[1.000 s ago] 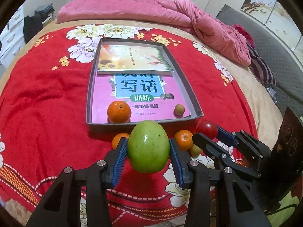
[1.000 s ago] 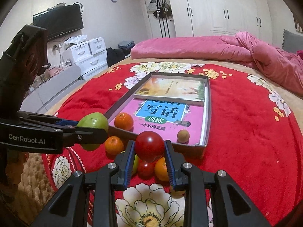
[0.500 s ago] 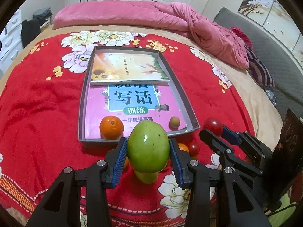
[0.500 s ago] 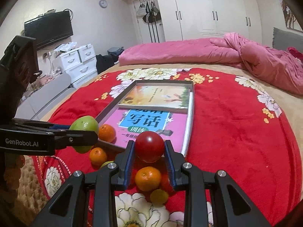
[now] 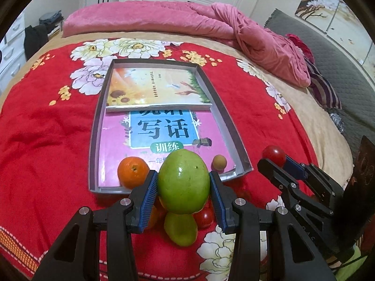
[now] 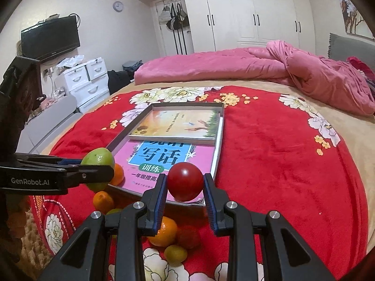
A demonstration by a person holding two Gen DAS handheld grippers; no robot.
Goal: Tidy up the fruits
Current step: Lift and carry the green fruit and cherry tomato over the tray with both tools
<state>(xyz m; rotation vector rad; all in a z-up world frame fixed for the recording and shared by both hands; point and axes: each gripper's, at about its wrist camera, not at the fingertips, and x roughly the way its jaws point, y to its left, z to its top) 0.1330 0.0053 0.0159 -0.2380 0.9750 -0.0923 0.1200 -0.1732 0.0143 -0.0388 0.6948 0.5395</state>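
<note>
Green mango (image 5: pixel 183 181) and red tomato (image 6: pixel 185 181), clamped in left and right grippers, have advanced toward tray (image 5: pixel 234 128) at 12 o'clock; placement pending.

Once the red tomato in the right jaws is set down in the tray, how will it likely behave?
The red tomato looks round and glossy, so it may roll on the pink book. The tray has a raised rim that should probably stop it. Its skin looks thin, so hard squeezing might bruise it.

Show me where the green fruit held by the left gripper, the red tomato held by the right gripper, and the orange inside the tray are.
green fruit (image 5: pixel 183 182), left wrist view, front skin.
red tomato (image 6: pixel 185 180), right wrist view, front skin.
orange (image 5: pixel 131 171), left wrist view, near its stem.
</note>
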